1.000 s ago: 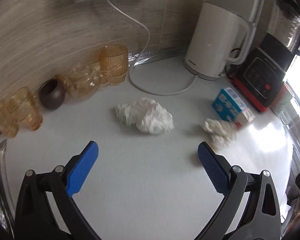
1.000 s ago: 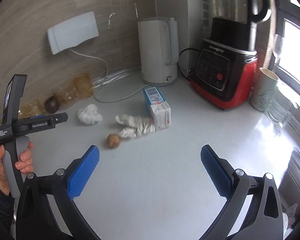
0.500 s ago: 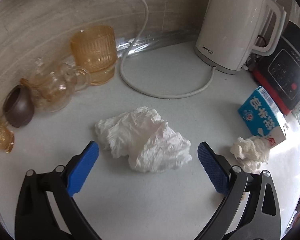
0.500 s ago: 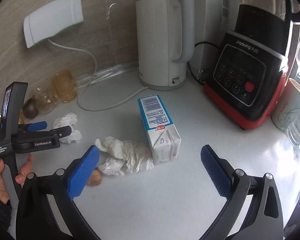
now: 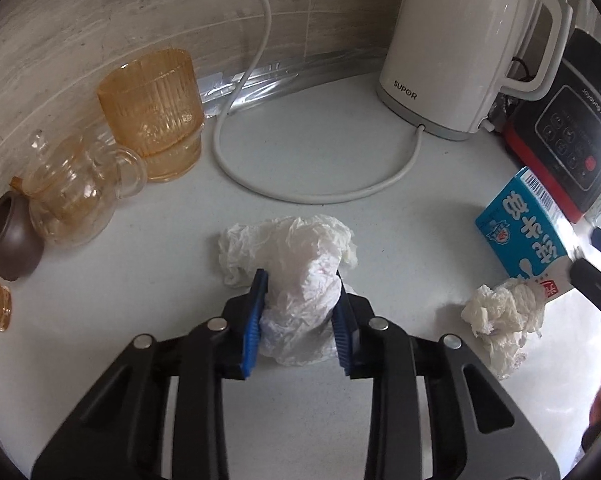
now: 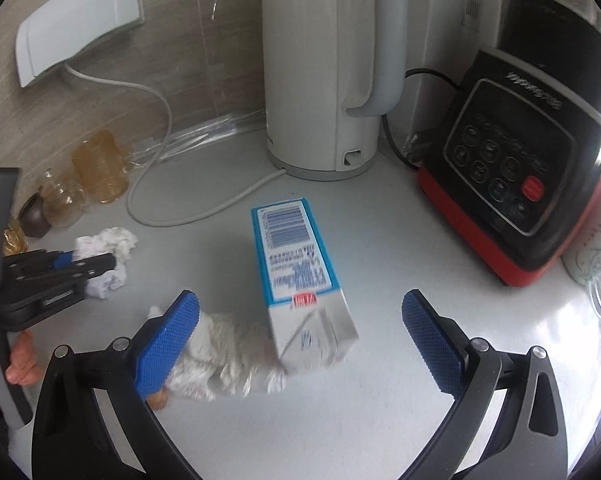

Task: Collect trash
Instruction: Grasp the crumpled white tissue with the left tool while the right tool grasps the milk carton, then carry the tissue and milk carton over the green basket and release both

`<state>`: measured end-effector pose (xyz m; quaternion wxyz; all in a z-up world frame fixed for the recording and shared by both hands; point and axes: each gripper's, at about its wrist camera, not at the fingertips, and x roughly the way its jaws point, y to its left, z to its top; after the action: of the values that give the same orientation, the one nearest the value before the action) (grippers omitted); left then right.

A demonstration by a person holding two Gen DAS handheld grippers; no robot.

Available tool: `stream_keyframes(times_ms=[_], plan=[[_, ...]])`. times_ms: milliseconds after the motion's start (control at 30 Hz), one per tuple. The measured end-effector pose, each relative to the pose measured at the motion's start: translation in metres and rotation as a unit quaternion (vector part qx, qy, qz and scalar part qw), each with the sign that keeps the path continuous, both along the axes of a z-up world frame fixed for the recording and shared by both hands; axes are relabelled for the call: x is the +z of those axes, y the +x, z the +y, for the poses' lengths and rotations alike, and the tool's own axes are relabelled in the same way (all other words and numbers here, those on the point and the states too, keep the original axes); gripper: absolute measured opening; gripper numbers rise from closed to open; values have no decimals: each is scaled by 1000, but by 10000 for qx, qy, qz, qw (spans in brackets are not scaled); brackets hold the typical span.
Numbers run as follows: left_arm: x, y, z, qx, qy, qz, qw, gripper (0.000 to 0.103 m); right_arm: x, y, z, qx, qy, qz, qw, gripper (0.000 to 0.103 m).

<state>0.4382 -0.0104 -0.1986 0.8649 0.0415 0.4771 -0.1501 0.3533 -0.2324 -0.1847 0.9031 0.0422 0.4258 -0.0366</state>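
A crumpled white tissue (image 5: 296, 252) lies on the pale counter (image 5: 300, 420). My left gripper (image 5: 300, 280) is closing on it, both blue pads pressing its near half. From the right wrist view, the same gripper (image 6: 88, 264) pinches the tissue (image 6: 116, 240) at the left. A blue and white milk carton (image 6: 296, 272) lies on its side. My right gripper (image 6: 300, 304) is open, its fingers on either side of the carton's gabled end without touching. A second tissue wad (image 6: 228, 352) lies against the carton, and a small brown lump (image 6: 158, 398) peeks from under the left finger.
A white kettle (image 5: 460, 52) and its looping cord (image 5: 320, 196) stand at the back. A black and red blender base (image 6: 512, 160) is at the right, a pale cup (image 6: 596, 252) beyond it. Amber glasses (image 5: 152, 112), a glass teapot (image 5: 72, 196) and a brown pot (image 5: 8, 236) line the left wall.
My left gripper came down over the tissue and closed its jaws on it. The right gripper moved forward and down until its open fingers flank the carton's end.
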Motion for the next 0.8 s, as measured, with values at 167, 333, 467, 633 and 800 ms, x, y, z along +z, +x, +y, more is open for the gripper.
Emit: stream_keyframes(times_ms=[167,333,467,633,800], plan=[[10,-4,10,-25,-91,-65,9999,29,-10,28,1,80,-240,215,9994,101],[18,-9,18,-81,-153,-122,9998,29,-22,42,-2,32,-263,435,9987,90],[24,-15,23,-107,-123,-176,9997,29,-28,48,-7,106,203,596,9980,41],[37,-25,27,-100,-146,-274,9995,29,-14,43,-9,96,227,418,9988,41],[66,-49,29,-68,-228,-454,9987,29,17,23,-9,111,206,141,9996,41]])
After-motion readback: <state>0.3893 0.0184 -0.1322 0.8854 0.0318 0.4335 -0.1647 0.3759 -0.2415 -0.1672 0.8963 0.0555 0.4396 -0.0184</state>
